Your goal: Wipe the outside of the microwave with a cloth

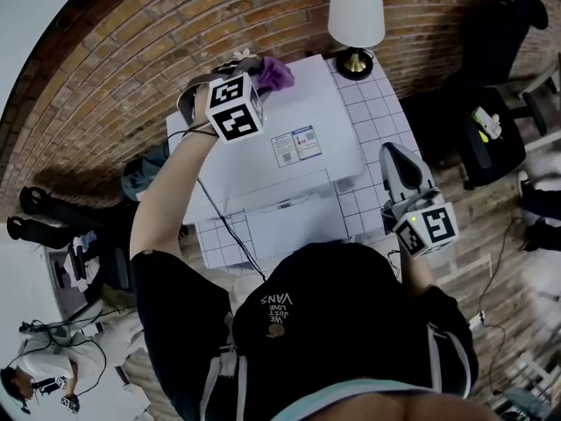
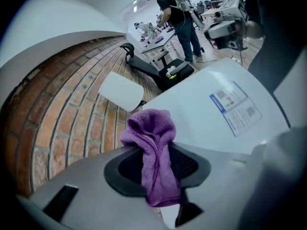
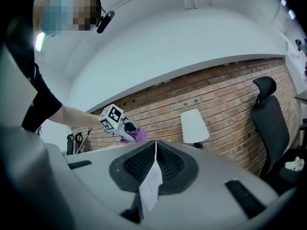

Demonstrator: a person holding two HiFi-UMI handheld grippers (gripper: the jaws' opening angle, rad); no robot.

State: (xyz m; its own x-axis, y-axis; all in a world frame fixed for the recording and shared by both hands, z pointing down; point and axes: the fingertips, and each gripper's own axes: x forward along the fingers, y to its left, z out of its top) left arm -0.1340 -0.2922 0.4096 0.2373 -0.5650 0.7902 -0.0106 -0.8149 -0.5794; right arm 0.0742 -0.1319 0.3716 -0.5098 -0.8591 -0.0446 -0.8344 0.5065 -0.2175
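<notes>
On the far left top corner of the white microwave (image 1: 316,103), left gripper (image 1: 259,67) clamps a bunched purple cloth (image 1: 277,74). Right gripper (image 1: 392,154) hangs just right of the microwave, jaws pressed together, empty. White lamp (image 1: 356,11) stands behind the microwave.

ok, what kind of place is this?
Probably a lab or office workspace, not a kitchen: brick wall, office chair, a person at workbenches in the background.
</notes>
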